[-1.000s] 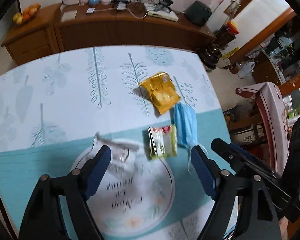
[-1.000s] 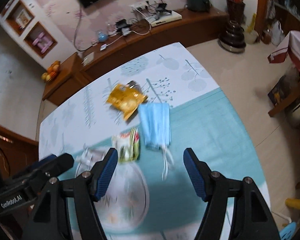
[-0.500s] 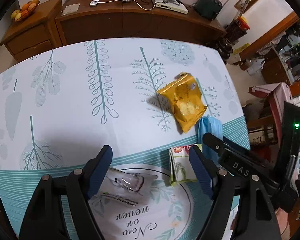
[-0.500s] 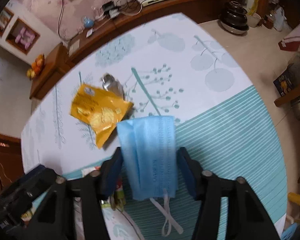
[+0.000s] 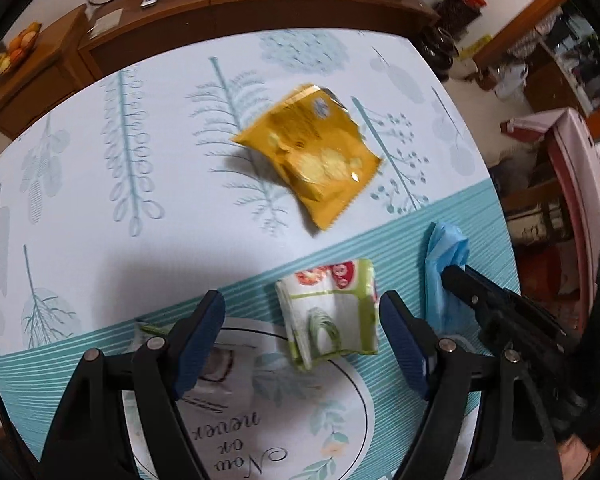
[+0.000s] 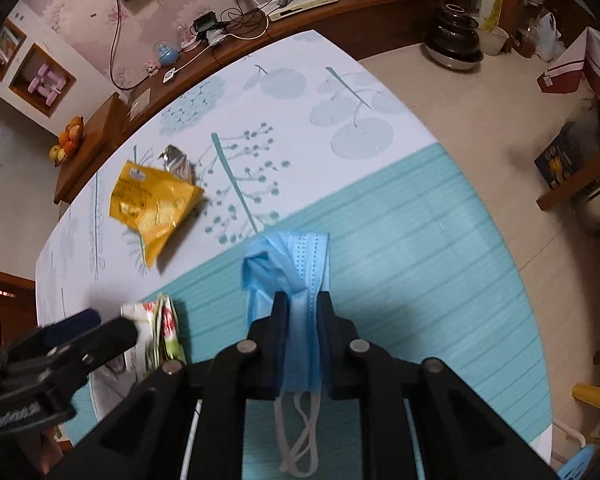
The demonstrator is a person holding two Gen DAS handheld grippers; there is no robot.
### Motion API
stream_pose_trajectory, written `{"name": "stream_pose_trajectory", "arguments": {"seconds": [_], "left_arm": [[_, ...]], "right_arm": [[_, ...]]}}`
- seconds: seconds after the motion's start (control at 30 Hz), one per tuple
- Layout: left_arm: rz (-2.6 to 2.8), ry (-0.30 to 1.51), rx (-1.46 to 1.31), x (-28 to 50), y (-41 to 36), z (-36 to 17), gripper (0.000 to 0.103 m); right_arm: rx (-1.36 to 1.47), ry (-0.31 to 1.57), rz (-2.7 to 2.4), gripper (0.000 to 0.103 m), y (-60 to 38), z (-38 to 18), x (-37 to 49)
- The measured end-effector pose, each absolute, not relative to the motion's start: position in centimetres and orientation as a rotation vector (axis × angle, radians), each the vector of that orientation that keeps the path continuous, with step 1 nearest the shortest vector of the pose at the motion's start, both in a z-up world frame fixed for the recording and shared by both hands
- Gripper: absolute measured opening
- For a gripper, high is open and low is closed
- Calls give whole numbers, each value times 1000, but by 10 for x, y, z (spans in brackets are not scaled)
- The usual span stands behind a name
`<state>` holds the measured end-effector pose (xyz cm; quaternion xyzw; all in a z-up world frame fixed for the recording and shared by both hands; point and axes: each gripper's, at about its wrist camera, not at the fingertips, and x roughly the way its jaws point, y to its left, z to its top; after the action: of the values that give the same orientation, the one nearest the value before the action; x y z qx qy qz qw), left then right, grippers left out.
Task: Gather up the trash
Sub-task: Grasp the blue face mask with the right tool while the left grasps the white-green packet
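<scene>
Right wrist view: my right gripper (image 6: 302,300) fills the lower centre of the frame, its jaws pinched together on the blue face mask (image 6: 296,276).
Mask: crumpled above my fingertips at mid-frame, its white ear loops (image 6: 300,436) hanging down between the finger arms; it lies over the teal striped part of the tablecloth (image 6: 420,260).
Mask, left wrist view: seen at right of centre as a blue bunch (image 5: 446,264), with the black tip of my right gripper (image 5: 480,300) on it.
Left gripper (image 5: 302,336): lower centre of the left wrist view, jaws spread wide, nothing between the pads.
Left fingers (image 5: 198,340): one on each side of the green-and-white wrapper (image 5: 332,312); I cannot tell whether they touch the cloth.
Green-and-white wrapper: at centre, just above the printed circle (image 5: 356,408) on the cloth, nearer my right pad.
Clear wrapper (image 5: 216,368): lower left, partly hidden behind my left finger.
Yellow snack bag (image 5: 316,156): upper centre, on the white leaf-patterned area, apart from both grippers.
Yellow snack bag, right wrist view: left of centre (image 6: 152,204), torn silver end pointing up.
Background: wooden sideboard (image 5: 112,40) along the top edge.
</scene>
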<state>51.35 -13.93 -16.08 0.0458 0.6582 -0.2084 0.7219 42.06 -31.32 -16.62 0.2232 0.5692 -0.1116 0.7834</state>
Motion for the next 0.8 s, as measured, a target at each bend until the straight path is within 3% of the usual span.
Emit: {"name": "stream_pose_trajectory", "arguments": {"seconds": [0.3,0.37,0.47,0.57,0.8], "left_arm": [[-424,1480,205,496,-162,-175,76],[-427,1474,211,491,-163,-175,50],[-433,1446,225,483,-163,-172,31],[-445,1413,218,473,-163,-163,24],[-490,1368,179,429,-156,-132,23]], "right_arm": [[490,1216,-216,14,-308,-167,402],[489,1216,-212,14,-307,-168,398],[494,1219,-202,13,-305,-168,391],[504,1220,-191,11,-303,-168,382],[557,1217,-156,6,-293,-163,339]]}}
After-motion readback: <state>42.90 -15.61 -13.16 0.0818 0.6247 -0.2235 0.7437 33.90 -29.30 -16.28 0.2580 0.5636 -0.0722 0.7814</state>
